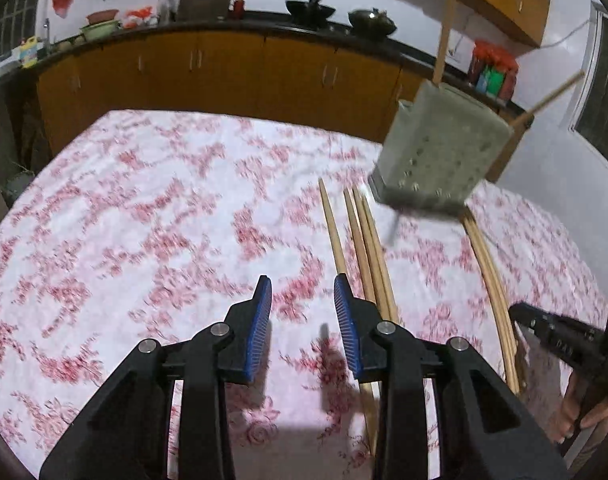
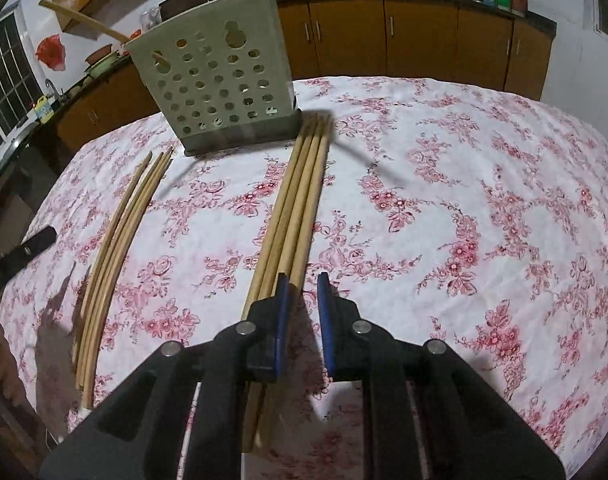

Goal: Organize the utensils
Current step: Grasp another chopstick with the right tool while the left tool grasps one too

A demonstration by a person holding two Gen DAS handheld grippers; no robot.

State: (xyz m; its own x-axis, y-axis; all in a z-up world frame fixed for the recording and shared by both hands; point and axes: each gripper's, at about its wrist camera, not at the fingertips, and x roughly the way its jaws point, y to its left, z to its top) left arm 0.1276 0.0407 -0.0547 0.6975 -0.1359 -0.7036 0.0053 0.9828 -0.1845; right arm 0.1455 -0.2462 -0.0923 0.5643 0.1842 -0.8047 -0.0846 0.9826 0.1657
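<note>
A grey perforated utensil holder [image 2: 220, 80] stands on the floral tablecloth [image 2: 464, 200], with a wooden handle [image 2: 84, 20] sticking out of it. Several wooden chopsticks [image 2: 300, 200] lie in a bundle from the holder's foot toward me and pass under my right gripper's [image 2: 303, 278] left finger. Its pads stand a narrow gap apart with only cloth between them. A second group of chopsticks [image 2: 116, 248] lies further left. In the left wrist view that group [image 1: 364, 240] runs just right of my left gripper [image 1: 303, 280], which is open and empty. The holder [image 1: 440, 148] is blurred at upper right.
Wooden kitchen cabinets [image 2: 424, 36] under a dark counter with woks [image 1: 310, 10] and bowls run behind the table. The table's far edge is close behind the holder. One of the right gripper's fingers [image 1: 544, 324] and a person's hand [image 1: 592, 412] show at the left view's right edge.
</note>
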